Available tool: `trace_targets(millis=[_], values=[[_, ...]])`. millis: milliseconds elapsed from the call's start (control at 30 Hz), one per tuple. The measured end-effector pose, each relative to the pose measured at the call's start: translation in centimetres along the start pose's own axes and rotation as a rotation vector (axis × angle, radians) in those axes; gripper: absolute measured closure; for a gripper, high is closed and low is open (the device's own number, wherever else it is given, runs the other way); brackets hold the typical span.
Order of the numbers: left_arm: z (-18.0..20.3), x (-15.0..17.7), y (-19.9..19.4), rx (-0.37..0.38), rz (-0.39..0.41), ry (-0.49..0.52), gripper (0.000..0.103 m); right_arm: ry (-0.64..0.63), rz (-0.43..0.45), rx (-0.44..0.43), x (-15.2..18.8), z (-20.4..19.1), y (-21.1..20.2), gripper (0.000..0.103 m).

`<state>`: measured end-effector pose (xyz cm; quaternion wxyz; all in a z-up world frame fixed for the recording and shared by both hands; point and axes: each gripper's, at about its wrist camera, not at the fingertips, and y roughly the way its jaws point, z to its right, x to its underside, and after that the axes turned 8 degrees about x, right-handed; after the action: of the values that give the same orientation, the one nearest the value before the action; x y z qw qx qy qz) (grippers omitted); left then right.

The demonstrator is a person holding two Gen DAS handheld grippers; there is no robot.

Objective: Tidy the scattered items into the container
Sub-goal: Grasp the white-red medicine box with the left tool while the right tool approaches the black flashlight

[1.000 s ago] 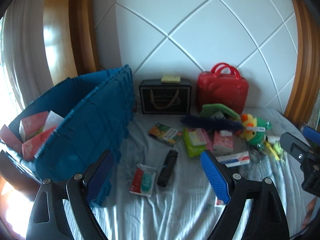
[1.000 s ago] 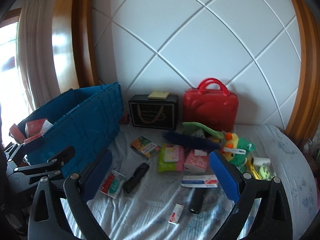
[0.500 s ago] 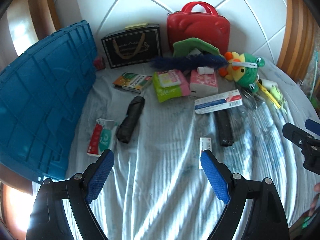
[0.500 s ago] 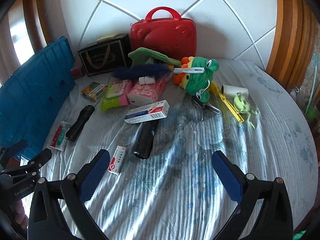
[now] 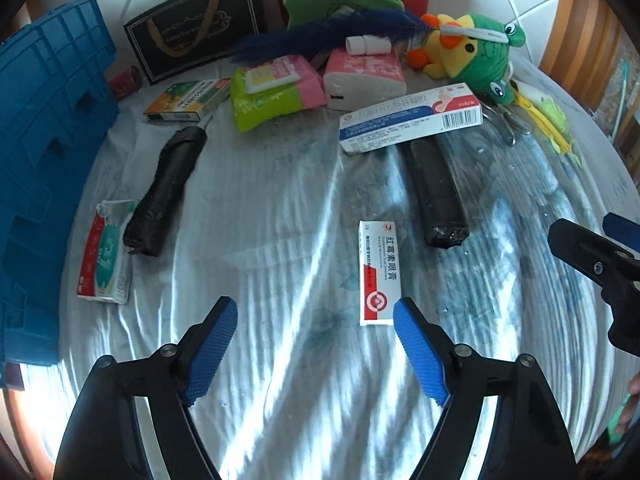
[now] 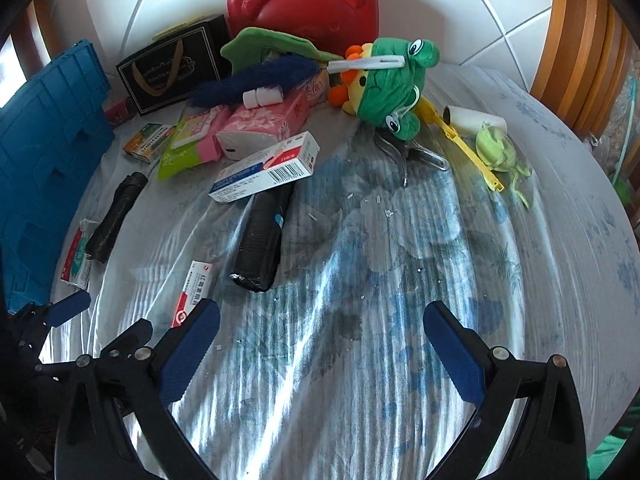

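Scattered items lie on a pale sheet. A small red-and-white ointment box (image 5: 378, 271) (image 6: 193, 292) rests just ahead of my open left gripper (image 5: 314, 316), close to its right finger. Two black rolls (image 5: 165, 192) (image 5: 438, 196) lie either side, the right one (image 6: 264, 236) partly under a long white-and-blue box (image 5: 410, 118) (image 6: 266, 172). A tissue pack (image 5: 105, 258) sits beside the blue crate (image 5: 44, 160) (image 6: 36, 160) at left. My right gripper (image 6: 320, 322) hangs open over bare sheet, nothing between its fingers.
Further back are a pink tissue pack (image 6: 266, 122), green wipes pouch (image 5: 272, 94), orange-green box (image 5: 186, 100), blue feather duster (image 6: 256, 80), frog plush (image 6: 386, 80), black gift bag (image 5: 196, 28), red case (image 6: 304, 4), and yellow clip (image 6: 460, 140). Wooden bed frame stands right.
Both grippers have dropped down and forward over the sheet. The items now loom larger, and the ointment box has come close to my left gripper's right finger. Both stay open.
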<state>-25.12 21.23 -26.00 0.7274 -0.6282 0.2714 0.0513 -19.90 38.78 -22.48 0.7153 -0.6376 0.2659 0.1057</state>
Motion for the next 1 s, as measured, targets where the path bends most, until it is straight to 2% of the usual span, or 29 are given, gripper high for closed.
trace_targets(millis=[33, 100, 133, 200, 300, 367, 533, 567, 600, 633, 667, 767, 800, 933, 1000], values=[[0.2, 0.0, 0.7, 0.004, -0.012, -0.001, 0.028, -0.005, -0.005, -0.001, -0.1, 0.1, 0.6, 0.000], [0.7, -0.1, 2.2, 0.012, -0.035, -0.002, 0.042, -0.016, -0.015, -0.007, -0.5, 0.1, 1.9, 0.000], [0.9, -0.1, 2.9, 0.016, -0.046, -0.002, 0.042, -0.018, -0.020, -0.010, -0.8, 0.1, 2.4, 0.000], [1.3, -0.3, 3.8, 0.012, -0.052, -0.002, 0.050, -0.023, -0.027, -0.020, -1.2, 0.2, 3.6, 0.000], [0.9, -1.1, 4.1, -0.005, -0.036, -0.018, 0.078, -0.036, -0.041, -0.049, -1.8, -0.2, 5.0, 0.000], [0.0, -1.5, 4.6, -0.022, -0.052, -0.039, 0.083, -0.050, -0.050, -0.070, -2.3, -0.8, 5.8, 0.000], [-1.6, -1.5, 5.5, -0.005, -0.099, -0.059, 0.080, -0.080, -0.070, -0.106, -3.5, -2.9, 6.8, 0.000], [-1.6, -1.5, 5.3, 0.006, -0.098, -0.060, 0.072, -0.082, -0.069, -0.107, -3.6, -3.2, 7.0, 0.000], [-1.5, -1.5, 5.0, 0.017, -0.094, -0.057, 0.059, -0.082, -0.069, -0.102, -3.7, -3.5, 7.1, 0.003], [-1.4, -1.5, 4.6, 0.027, -0.090, -0.054, 0.053, -0.082, -0.070, -0.098, -3.9, -3.7, 7.3, 0.006], [-1.3, -1.5, 4.2, 0.032, -0.076, -0.048, 0.047, -0.080, -0.077, -0.097, -4.0, -3.9, 7.5, 0.018], [-0.4, -1.5, 3.5, 0.048, -0.053, -0.016, 0.045, -0.090, -0.099, -0.097, -4.3, -4.5, 8.1, 0.044], [0.0, -1.5, 3.7, 0.041, -0.060, -0.002, 0.045, -0.096, -0.106, -0.102, -4.4, -4.8, 8.4, 0.049], [0.8, -1.7, 4.2, 0.049, -0.057, 0.020, 0.047, -0.133, -0.131, -0.130, -4.7, -6.0, 9.3, 0.050], [1.0, -1.9, 4.3, 0.049, -0.041, 0.026, 0.058, -0.142, -0.141, -0.136, -4.7, -6.1, 9.5, 0.050]])
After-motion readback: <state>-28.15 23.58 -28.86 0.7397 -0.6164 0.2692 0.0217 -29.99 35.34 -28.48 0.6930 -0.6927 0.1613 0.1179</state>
